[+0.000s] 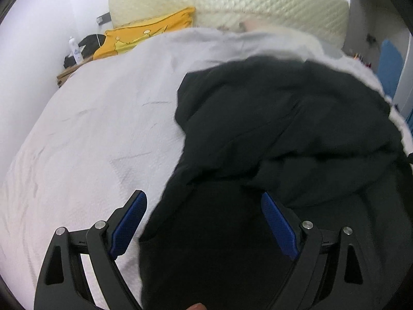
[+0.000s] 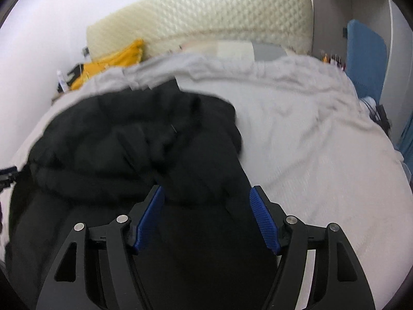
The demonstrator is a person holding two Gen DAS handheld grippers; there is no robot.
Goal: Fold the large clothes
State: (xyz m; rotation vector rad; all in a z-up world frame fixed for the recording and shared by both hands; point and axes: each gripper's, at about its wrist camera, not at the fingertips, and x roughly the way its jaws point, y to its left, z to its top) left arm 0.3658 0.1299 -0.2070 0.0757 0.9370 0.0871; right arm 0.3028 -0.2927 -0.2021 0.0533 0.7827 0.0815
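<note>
A large black garment (image 1: 284,129) lies crumpled on a bed covered with a pale grey blanket (image 1: 90,129). In the left wrist view my left gripper (image 1: 202,201) stands wide open just above the garment's near left edge. Its blue pads (image 1: 129,222) are clear of the cloth. In the right wrist view the same black garment (image 2: 129,134) fills the left half. My right gripper (image 2: 205,191) is open over the garment's near right part. Black cloth lies between its blue pads (image 2: 264,217), and both pad faces show bare.
A cream bumpy foam slab (image 1: 232,0) stands against the wall at the bed's far end. A yellow cloth (image 1: 134,36) and a white bottle (image 1: 74,49) sit at the far left. A blue chair (image 2: 364,54) stands beyond the bed's right edge. Bare blanket (image 2: 322,142) spreads right of the garment.
</note>
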